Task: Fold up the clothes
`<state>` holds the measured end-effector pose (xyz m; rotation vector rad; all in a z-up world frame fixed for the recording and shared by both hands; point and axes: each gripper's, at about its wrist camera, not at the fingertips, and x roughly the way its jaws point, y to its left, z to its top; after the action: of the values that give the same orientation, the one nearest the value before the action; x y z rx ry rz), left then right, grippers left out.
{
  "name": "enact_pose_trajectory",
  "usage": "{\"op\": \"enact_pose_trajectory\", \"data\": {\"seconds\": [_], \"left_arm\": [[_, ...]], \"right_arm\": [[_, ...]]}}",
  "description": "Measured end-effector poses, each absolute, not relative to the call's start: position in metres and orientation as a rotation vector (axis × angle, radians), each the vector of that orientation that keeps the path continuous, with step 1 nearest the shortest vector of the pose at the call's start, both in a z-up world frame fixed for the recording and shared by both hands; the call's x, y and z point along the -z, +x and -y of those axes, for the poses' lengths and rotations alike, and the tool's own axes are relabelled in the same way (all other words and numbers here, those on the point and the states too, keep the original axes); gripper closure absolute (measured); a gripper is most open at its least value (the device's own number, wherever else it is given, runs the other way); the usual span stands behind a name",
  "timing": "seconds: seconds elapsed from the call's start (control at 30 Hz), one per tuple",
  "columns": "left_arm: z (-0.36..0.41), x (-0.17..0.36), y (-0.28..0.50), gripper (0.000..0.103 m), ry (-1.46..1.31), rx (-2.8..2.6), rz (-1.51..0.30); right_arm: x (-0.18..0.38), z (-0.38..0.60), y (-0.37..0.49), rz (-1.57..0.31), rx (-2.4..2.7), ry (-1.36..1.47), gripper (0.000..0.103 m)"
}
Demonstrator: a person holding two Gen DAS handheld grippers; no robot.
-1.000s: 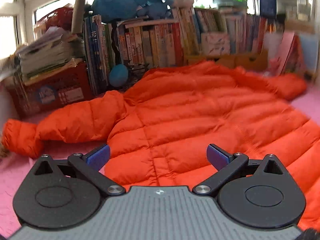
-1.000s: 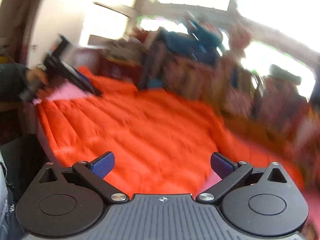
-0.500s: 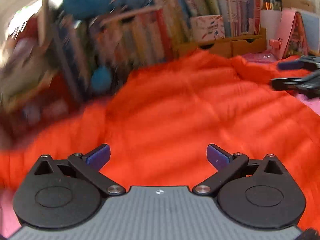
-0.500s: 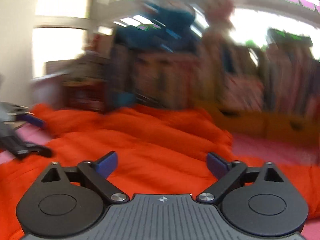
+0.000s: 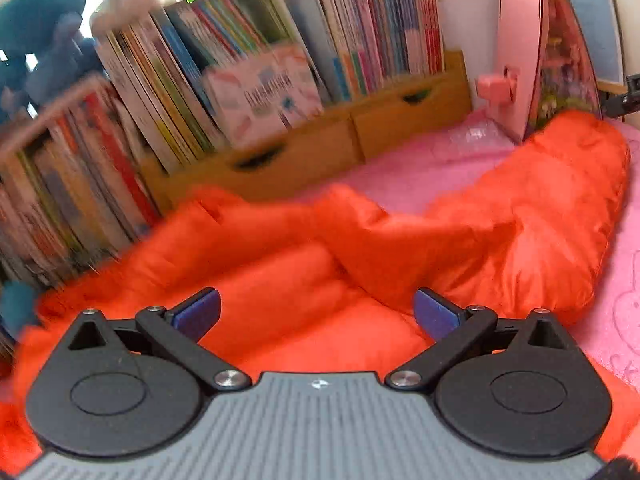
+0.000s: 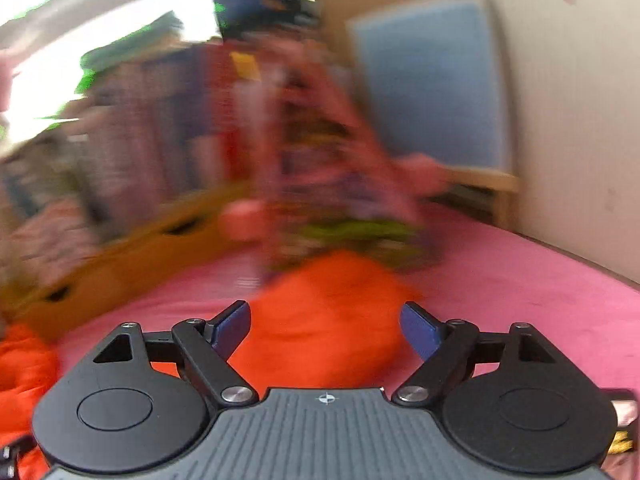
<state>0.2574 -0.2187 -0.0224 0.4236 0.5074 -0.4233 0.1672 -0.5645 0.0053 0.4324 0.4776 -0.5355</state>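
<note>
Left claw [image 5: 316, 312]: jaws wide, nothing between them. The puffy orange quilted down jacket [image 5: 320, 264] lies spread directly below and ahead of it, its sleeve [image 5: 552, 216] running off up-right over the pink fleecy bed cover [image 5: 420, 168]. Row of upright books [image 5: 240, 60] beyond.

Right claw [image 6: 325, 326]: jaws apart, empty, sleeve end [image 6: 332, 300] just ahead between the fingers; view badly blurred.

Judgement: jacket is light, soft, springy, with a slick shell, so it'll slip and re-puff. Pinch a quilted seam or the cuff, not the bulk.

My two wrist views, low and close, angled down, both sharing the orange jacket [image 5: 320, 280] sleeve and pink mat [image 6: 520, 280].
</note>
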Motion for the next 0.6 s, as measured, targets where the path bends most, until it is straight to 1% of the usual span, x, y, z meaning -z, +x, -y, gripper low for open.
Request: {"op": "enact_pose_trajectory", "data": {"seconds": [0.1, 0.17, 0.2, 0.27, 0.3, 0.33, 0.37, 0.4, 0.47, 0.6], "left_arm": [[0.214, 0.031, 0.26, 0.0, 0.392, 0.426, -0.539], [0.21, 0.031, 0.265, 0.0, 0.35, 0.438, -0.57], [0.21, 0.031, 0.266, 0.0, 0.339, 0.441, -0.579], [0.209, 0.031, 0.268, 0.0, 0.332, 0.444, -0.587], [0.21, 0.032, 0.267, 0.0, 0.336, 0.442, -0.585], [0.211, 0.032, 0.267, 0.0, 0.34, 0.441, -0.583], [0.211, 0.032, 0.267, 0.0, 0.343, 0.44, -0.582], [0.211, 0.032, 0.267, 0.0, 0.344, 0.44, -0.582], [0.21, 0.032, 0.267, 0.0, 0.342, 0.442, -0.584], [0.209, 0.031, 0.267, 0.0, 0.338, 0.448, -0.587]], "right_arm": [[0.009, 0.58, 0.181, -0.56, 0.568, 0.406, 0.02], [0.018, 0.583, 0.193, -0.606, 0.556, 0.389, 0.015], [0.023, 0.584, 0.199, -0.63, 0.541, 0.392, 0.013], [0.031, 0.583, 0.211, -0.651, 0.514, 0.433, 0.02], [0.032, 0.58, 0.214, -0.641, 0.506, 0.433, 0.046], [0.03, 0.577, 0.215, -0.633, 0.491, 0.44, 0.074], [0.027, 0.575, 0.216, -0.633, 0.469, 0.463, 0.08], [0.021, 0.569, 0.214, -0.613, 0.466, 0.457, 0.09], [0.007, 0.55, 0.204, -0.539, 0.506, 0.377, 0.091], [-0.019, 0.514, 0.177, -0.329, 0.713, 0.049, 0.092]]}}
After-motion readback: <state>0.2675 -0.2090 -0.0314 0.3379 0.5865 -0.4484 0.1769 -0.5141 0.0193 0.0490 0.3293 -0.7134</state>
